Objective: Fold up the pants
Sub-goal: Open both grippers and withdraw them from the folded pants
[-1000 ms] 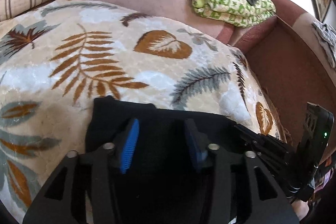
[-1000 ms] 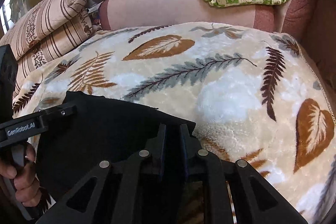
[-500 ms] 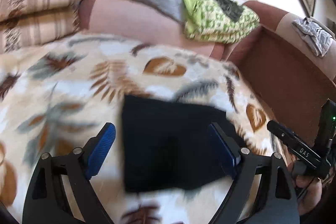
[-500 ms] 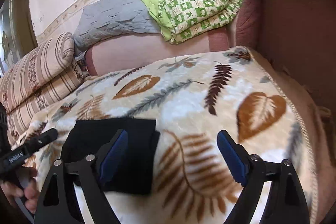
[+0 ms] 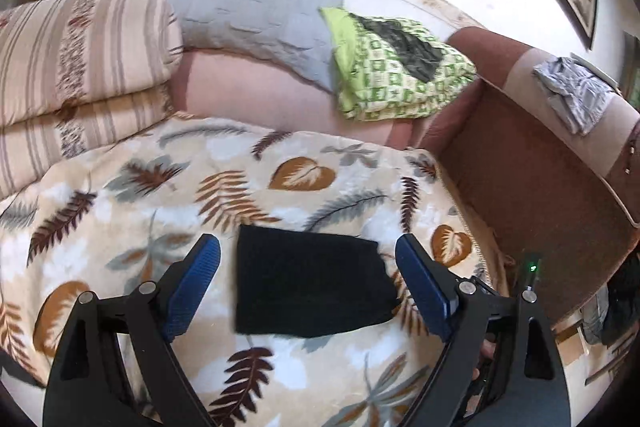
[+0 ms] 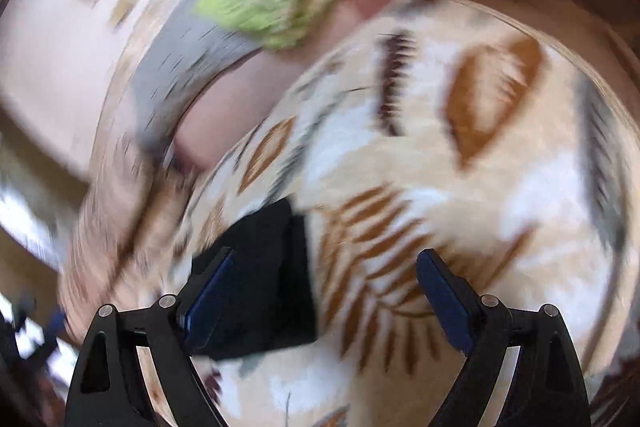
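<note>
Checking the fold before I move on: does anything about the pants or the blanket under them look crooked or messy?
Nothing stands out. The black pants lie as a flat, compact rectangle on the leaf-print blanket, with no leg trailing out.

I see the black pants (image 5: 308,291) folded into a compact, roughly rectangular bundle, lying flat on the leaf-patterned blanket (image 5: 120,211), edges fairly straight, one layered fold edge visible in my blurred right view, nothing touching them
</note>
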A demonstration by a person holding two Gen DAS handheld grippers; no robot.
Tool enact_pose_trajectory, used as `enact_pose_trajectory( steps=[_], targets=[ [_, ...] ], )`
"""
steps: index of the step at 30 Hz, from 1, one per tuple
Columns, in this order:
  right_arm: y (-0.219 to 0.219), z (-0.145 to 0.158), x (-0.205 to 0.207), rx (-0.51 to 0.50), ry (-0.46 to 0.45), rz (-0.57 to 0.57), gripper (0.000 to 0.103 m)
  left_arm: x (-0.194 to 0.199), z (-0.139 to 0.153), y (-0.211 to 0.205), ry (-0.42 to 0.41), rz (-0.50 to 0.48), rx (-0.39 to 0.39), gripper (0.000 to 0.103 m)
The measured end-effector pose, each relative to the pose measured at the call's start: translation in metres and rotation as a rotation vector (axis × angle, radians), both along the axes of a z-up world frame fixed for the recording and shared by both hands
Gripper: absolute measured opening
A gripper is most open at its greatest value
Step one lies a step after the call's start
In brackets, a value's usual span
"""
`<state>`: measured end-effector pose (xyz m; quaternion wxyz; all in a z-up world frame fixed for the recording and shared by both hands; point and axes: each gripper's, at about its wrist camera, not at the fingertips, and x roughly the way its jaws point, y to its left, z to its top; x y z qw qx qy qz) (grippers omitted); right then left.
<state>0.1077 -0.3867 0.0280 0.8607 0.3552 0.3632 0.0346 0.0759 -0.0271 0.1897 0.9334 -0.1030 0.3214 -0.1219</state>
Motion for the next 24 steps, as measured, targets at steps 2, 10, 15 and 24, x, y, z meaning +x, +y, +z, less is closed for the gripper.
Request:
enact_pose_trajectory(
  steps=[2, 10, 15, 24],
  targets=[
    [-0.013, -0.010, -0.001, 0.046, 0.044, -0.053, 0.091, 0.010, -0.008, -0.008, 0.020, 0.001, 0.020, 0.090],
    [0.004, -0.007, -0.002, -0.009, 0.042, 0.099, 0.092, 0.064, -0.082, -0.036, 0.188, 0.101, 0.092, 0.090],
    [0.060, 0.024, -0.006, -0.247, -0.089, 0.291, 0.092, 0.058, -0.102, -0.046, 0.121, 0.148, 0.256, 0.090],
    [0.119, 0.037, -0.045, -0.589, -0.119, 0.205, 0.092, 0.037, -0.100, -0.038, 0.051, 0.112, 0.311, 0.103]
  ],
)
